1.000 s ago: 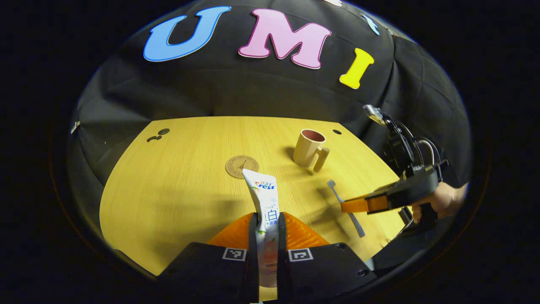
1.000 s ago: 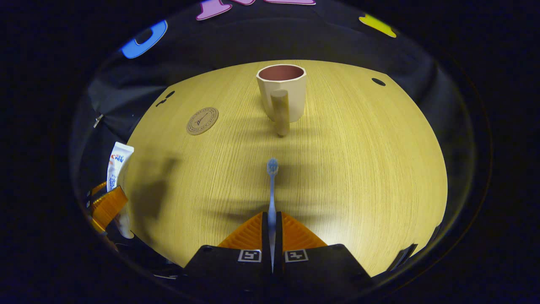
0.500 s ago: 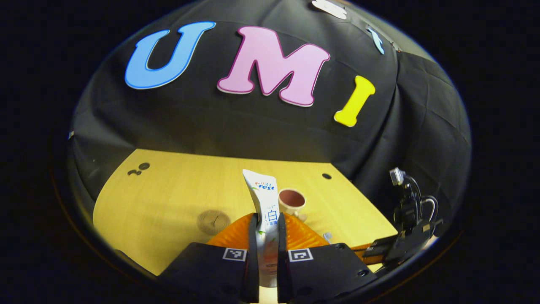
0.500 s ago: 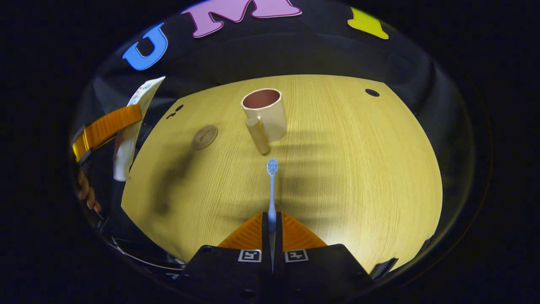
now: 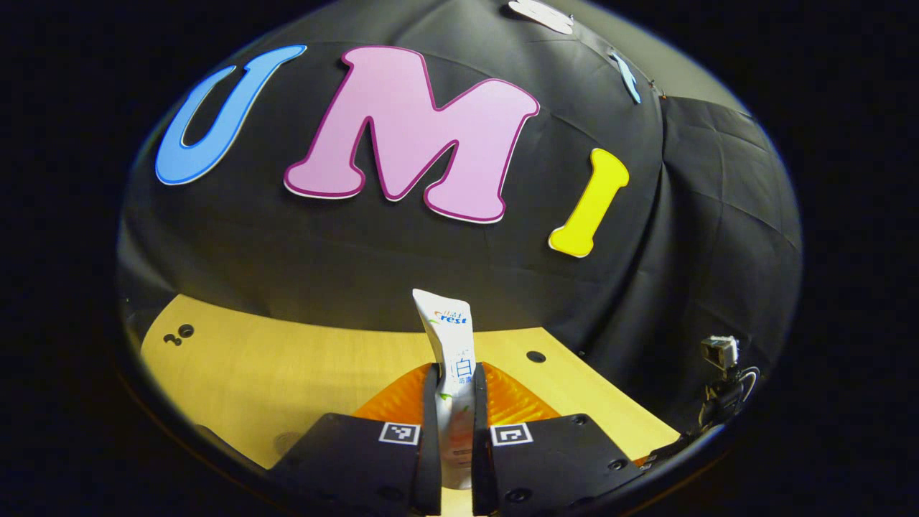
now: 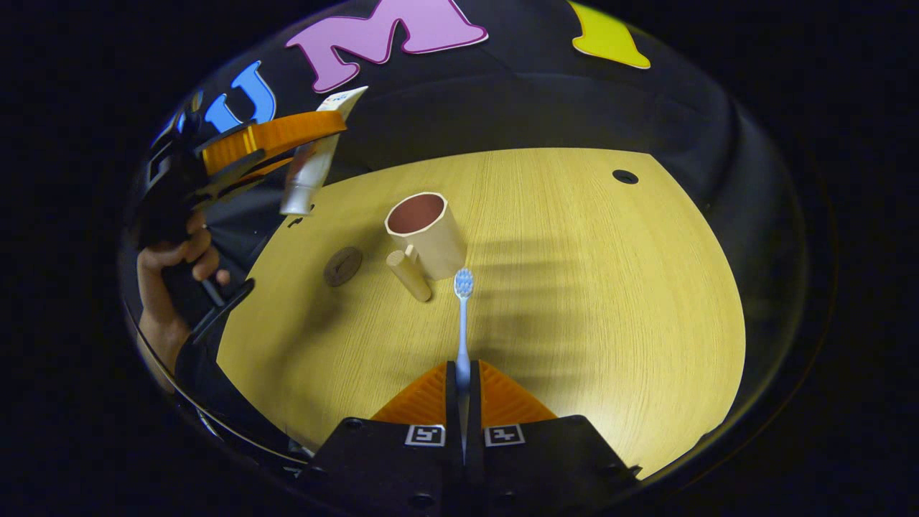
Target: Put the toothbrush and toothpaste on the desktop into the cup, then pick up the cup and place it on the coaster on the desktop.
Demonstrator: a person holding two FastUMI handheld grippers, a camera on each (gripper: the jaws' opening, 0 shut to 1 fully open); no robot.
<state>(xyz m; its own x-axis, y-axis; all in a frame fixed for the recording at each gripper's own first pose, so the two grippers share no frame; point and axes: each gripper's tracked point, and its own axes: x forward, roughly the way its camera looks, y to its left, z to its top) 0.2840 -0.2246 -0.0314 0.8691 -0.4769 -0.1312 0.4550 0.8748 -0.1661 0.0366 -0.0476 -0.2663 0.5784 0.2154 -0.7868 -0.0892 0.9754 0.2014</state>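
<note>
In the left gripper view, the left gripper point(image 5: 454, 373) is clamping both fingers on the toothpaste tube point(image 5: 451, 337), whose flat crimped end is pointing toward 12 o'clock against the booth's black cloth wall point(image 5: 646, 273). The wooden desktop point(image 5: 287, 380) is lying low, from 9 to 4 o'clock.

In the right gripper view, the right gripper point(image 6: 463, 373) is pinching the toothbrush point(image 6: 463, 323) by its handle, the bristle head pointing toward 12 o'clock. The beige cup point(image 6: 423, 233) is standing upright on the desktop at about 11 o'clock from the brush head, its handle facing the camera. The round coaster point(image 6: 342, 266) is lying at 9 o'clock of the cup, apart from it. A hand point(image 6: 172, 262) at 9 o'clock is holding the left gripper above the desktop with the toothpaste tube hanging cap-down.
</note>
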